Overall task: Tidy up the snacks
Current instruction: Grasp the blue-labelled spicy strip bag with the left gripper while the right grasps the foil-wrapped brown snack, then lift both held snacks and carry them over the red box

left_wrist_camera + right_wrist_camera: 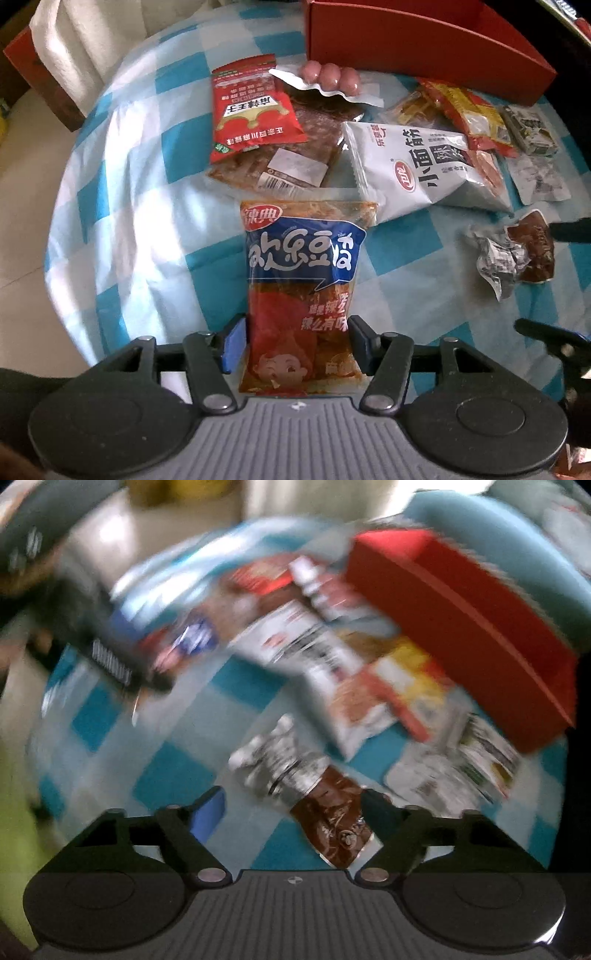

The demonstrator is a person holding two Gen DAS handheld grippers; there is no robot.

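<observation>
Sorting barely begun: red box (424, 48) looks empty, packets all on the checked cloth (147, 184).
Left gripper (297, 345) clamps the blue-labelled tofu-skin packet (301, 280); right gripper (295, 812) half-open around the brown foil snack (328, 819), grip not confirmed.

The blue-label packet (301, 280) sits dead center on the checked cloth (147, 206), two packets stacked at 12 o'clock, the box (424, 48) up at 1, a crumpled pack (513, 254) over at 3.

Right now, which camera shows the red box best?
The left wrist view: the red box is sharp there, at the top behind the snacks, though the picture edge cuts it off. The right wrist view shows more of the box, but motion blur smears it.
</observation>
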